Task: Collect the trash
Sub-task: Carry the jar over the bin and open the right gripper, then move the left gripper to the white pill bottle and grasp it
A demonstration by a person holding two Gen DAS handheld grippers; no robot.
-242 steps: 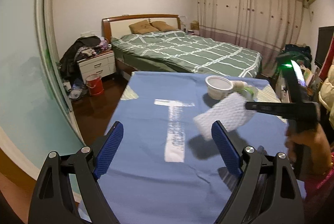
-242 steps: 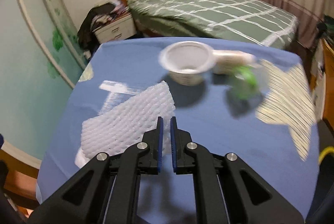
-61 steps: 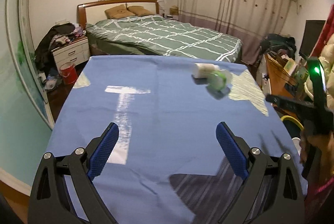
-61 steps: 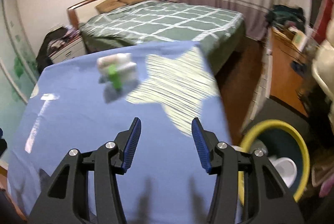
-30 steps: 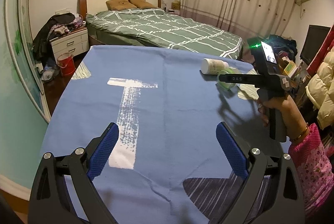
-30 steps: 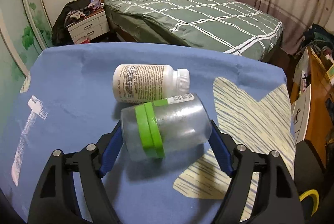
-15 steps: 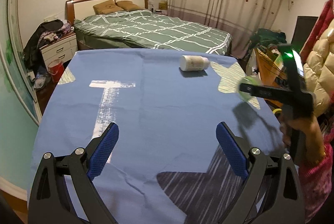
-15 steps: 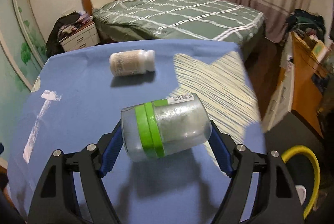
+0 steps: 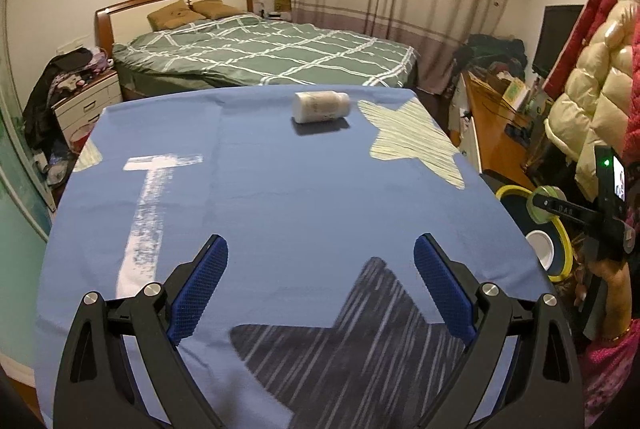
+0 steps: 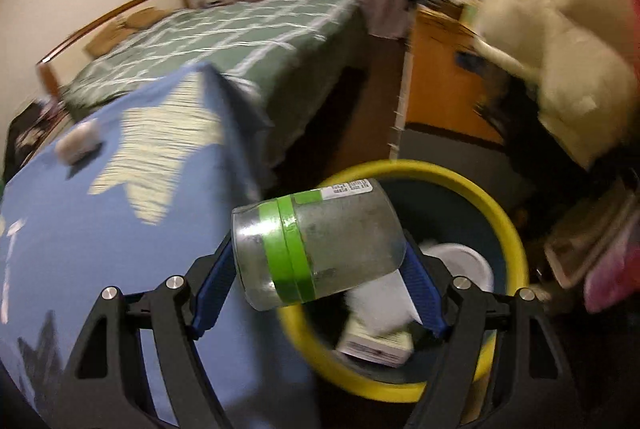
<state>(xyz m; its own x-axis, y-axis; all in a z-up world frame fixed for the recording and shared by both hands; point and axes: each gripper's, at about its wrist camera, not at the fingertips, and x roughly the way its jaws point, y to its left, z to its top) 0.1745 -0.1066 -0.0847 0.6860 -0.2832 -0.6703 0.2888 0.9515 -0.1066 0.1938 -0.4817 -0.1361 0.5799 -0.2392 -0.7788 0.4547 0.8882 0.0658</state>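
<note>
Jaws of right gripper [image 10: 320, 279] clamp one jar [image 10: 318, 249]; one bottle [image 9: 321, 106] lies apart.

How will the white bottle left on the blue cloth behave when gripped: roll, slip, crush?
The white bottle lies on its side on the blue tablecloth, so a nudge would probably roll it. It looks like rigid plastic, likely stiff and unlikely to crush. Its smooth round wall may slip unless gripped across the middle.

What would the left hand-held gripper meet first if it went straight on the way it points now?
Probably the blue tablecloth. The left hand-held gripper is open, empty and angled down at bare cloth. The white bottle lies further off, near the far edge, so it likely would not be reached first.
</note>
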